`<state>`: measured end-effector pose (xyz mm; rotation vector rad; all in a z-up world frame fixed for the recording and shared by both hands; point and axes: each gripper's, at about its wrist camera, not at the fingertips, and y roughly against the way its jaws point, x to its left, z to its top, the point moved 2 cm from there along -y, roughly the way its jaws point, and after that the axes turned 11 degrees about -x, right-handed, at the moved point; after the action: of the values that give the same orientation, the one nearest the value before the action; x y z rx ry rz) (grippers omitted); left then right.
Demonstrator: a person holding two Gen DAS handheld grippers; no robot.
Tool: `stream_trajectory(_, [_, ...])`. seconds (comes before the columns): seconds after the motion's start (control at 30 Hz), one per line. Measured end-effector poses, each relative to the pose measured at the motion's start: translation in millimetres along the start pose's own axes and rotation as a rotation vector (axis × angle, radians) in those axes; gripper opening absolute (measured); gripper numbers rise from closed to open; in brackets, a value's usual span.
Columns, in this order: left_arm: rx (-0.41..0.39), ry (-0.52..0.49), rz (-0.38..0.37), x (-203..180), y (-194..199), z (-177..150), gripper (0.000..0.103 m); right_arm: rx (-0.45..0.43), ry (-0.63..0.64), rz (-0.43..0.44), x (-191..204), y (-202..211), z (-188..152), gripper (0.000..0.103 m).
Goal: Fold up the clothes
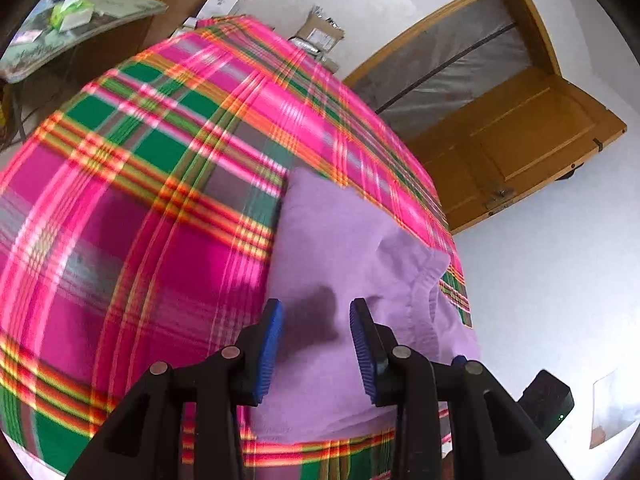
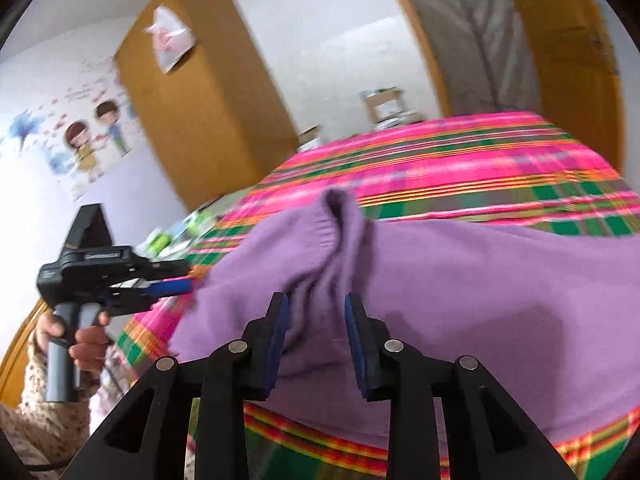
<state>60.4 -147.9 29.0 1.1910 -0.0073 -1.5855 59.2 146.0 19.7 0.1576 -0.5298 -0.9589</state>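
Observation:
A lilac knit garment (image 1: 340, 248) lies on the pink and green plaid cloth (image 1: 140, 160) near its front right edge. My left gripper (image 1: 316, 312) is open, its blue pads (image 1: 270, 344) just above the garment's near part. In the right wrist view the same garment (image 2: 460, 288) is bunched, with a ribbed fold (image 2: 332, 224) raised at its middle. My right gripper (image 2: 316, 304) is open, its jaws either side of that fold's lower end. The left gripper also shows in the right wrist view (image 2: 176, 286), held at the garment's left edge, its fingers close together.
A wooden door (image 1: 520, 148) stands open beyond the bed's right side. A wooden wardrobe (image 2: 208, 92) and cardboard boxes (image 2: 384, 104) stand at the far end. A cluttered table (image 1: 76, 24) is at the far left. A black device (image 1: 548, 400) sits on the floor.

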Motion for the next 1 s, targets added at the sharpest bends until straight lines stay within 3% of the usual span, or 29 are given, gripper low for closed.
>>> stream_trajectory(0.07, [0.008,0.001,0.006,3.6,-1.1,-7.7,0.035,0.057,0.026,0.040,6.7,-13.6,-3.1,0.031])
stream_trajectory(0.2, [0.009,-0.014,0.030,6.9,1.4,-15.4,0.035,0.134,0.045,0.028,10.3,-39.8,-6.8,0.030])
stream_trajectory(0.23, [0.008,-0.014,0.031,7.7,2.7,-16.6,0.035,0.144,0.039,0.023,9.4,-43.0,-6.4,0.019])
stream_trajectory(0.27, [0.005,-0.016,0.033,8.2,3.2,-16.7,0.035,0.147,0.034,0.018,8.1,-44.8,-5.4,0.013])
stream_trajectory(0.33, [0.005,-0.026,0.042,7.1,0.2,-14.9,0.035,0.135,0.013,0.025,5.3,-39.4,1.0,0.010])
stream_trajectory(0.53, [0.024,-0.044,0.039,4.1,-3.3,-18.6,0.035,0.091,-0.062,0.059,-3.2,-17.8,22.5,0.010])
stream_trajectory(0.6, [0.038,-0.053,0.044,4.3,-5.3,-21.9,0.035,0.103,-0.060,0.032,-8.3,-16.4,20.1,0.011])
stream_trajectory(0.73, [0.051,-0.067,0.057,6.1,-8.2,-26.2,0.035,0.208,-0.098,-0.018,-24.2,-28.7,-0.6,0.016])
stream_trajectory(0.93, [0.052,-0.073,0.069,10.1,-6.6,-26.3,0.035,0.138,-0.182,-0.013,-39.1,-19.0,12.8,0.040])
stream_trajectory(1.0, [0.054,-0.072,0.070,11.0,-7.0,-26.5,0.035,0.145,-0.209,-0.002,-46.0,-23.0,15.7,0.040])
